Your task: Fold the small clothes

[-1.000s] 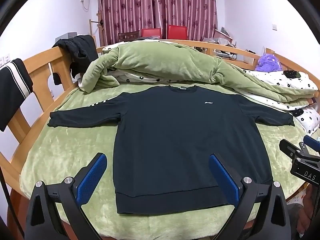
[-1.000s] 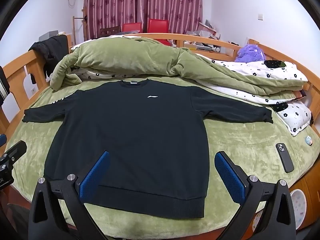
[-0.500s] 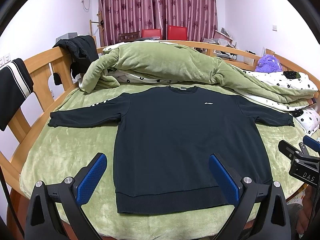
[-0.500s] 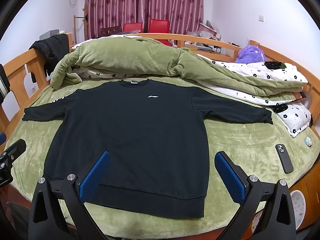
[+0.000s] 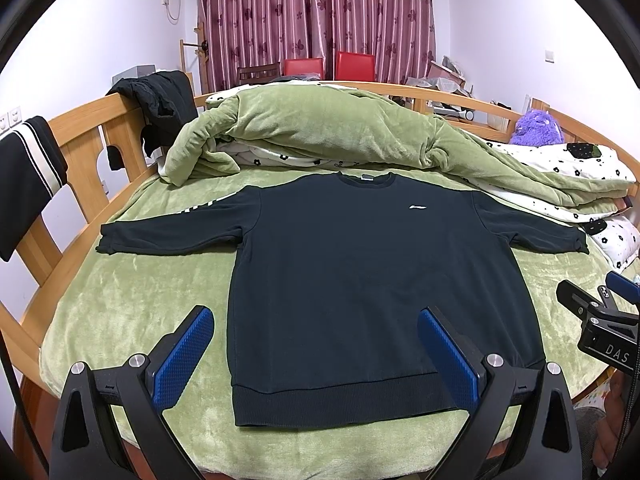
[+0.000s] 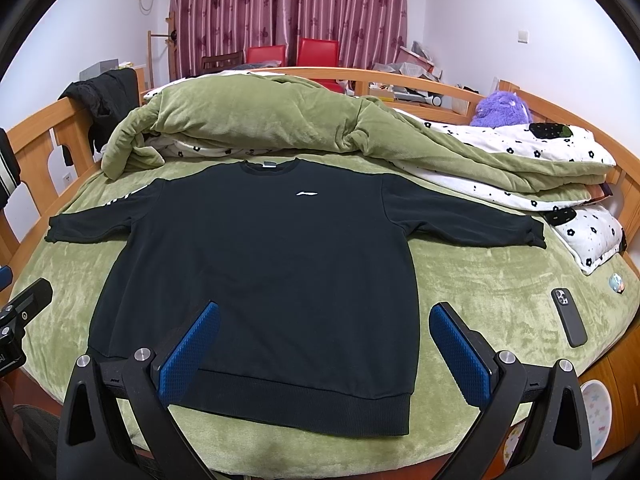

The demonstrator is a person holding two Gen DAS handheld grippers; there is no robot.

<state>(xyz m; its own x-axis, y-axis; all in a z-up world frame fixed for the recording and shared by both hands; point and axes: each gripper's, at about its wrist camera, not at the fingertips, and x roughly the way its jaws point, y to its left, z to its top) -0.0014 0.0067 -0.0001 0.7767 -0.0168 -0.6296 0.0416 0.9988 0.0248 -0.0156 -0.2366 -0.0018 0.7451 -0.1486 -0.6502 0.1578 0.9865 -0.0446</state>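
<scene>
A dark navy long-sleeved sweatshirt [image 5: 360, 280] lies flat, front up, on the green bed cover, both sleeves spread out sideways; it also shows in the right wrist view [image 6: 272, 264]. My left gripper [image 5: 316, 344] is open and empty, held above the hem near the bed's front edge. My right gripper [image 6: 324, 344] is open and empty, also above the hem. The right gripper's body shows at the right edge of the left wrist view [image 5: 600, 320].
A bunched green quilt [image 5: 320, 136] lies behind the collar. A phone [image 6: 568, 316] lies on the bed at right, near a flowered pillow [image 6: 588, 236]. The wooden bed rail [image 5: 80, 168], draped with dark clothes, runs along the left. A purple plush toy [image 6: 500, 108] sits far right.
Both grippers have drifted very slightly; the sweatshirt has not moved and both stay open.
</scene>
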